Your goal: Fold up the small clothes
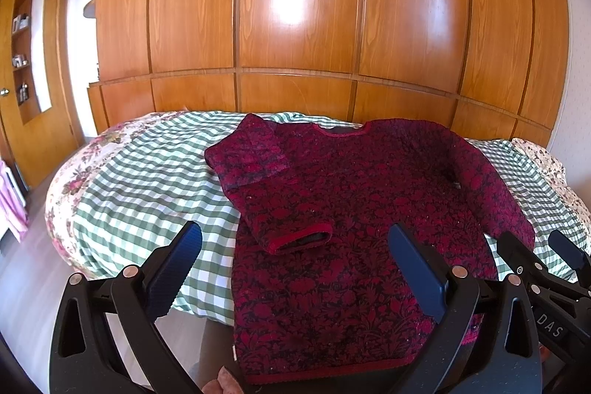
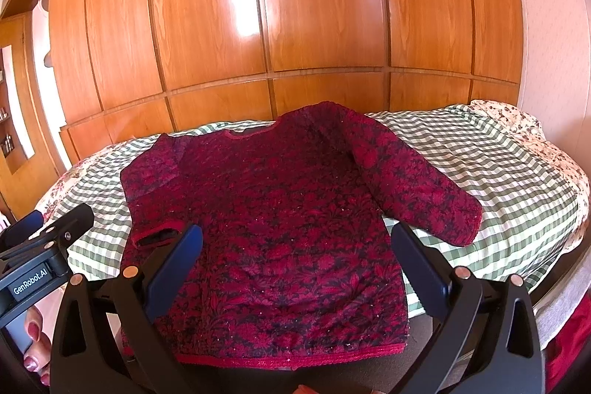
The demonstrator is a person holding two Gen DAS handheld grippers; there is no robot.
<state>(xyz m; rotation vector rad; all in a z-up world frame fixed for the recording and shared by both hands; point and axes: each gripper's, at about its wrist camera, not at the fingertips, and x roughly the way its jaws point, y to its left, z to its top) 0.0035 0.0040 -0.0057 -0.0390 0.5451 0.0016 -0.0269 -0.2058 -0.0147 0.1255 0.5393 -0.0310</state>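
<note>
Left wrist: checked bedspread (image 1: pixel 147 180), wooden wardrobe (image 1: pixel 295 6) behind.

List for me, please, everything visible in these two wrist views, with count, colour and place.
top: one, dark red floral, spread flat on the bed, hem nearest the cameras
left sleeve: one, folded in over the body
right sleeve: one, lying out to the side on the cover
bed cover: one, green and white check, under the top
floral bedding: pink and cream, at the bed's edges
wooden panel wall: orange-brown, behind the bed
left gripper: black with blue pads, open, above the hem
right gripper: same colours, open, above the hem
</note>
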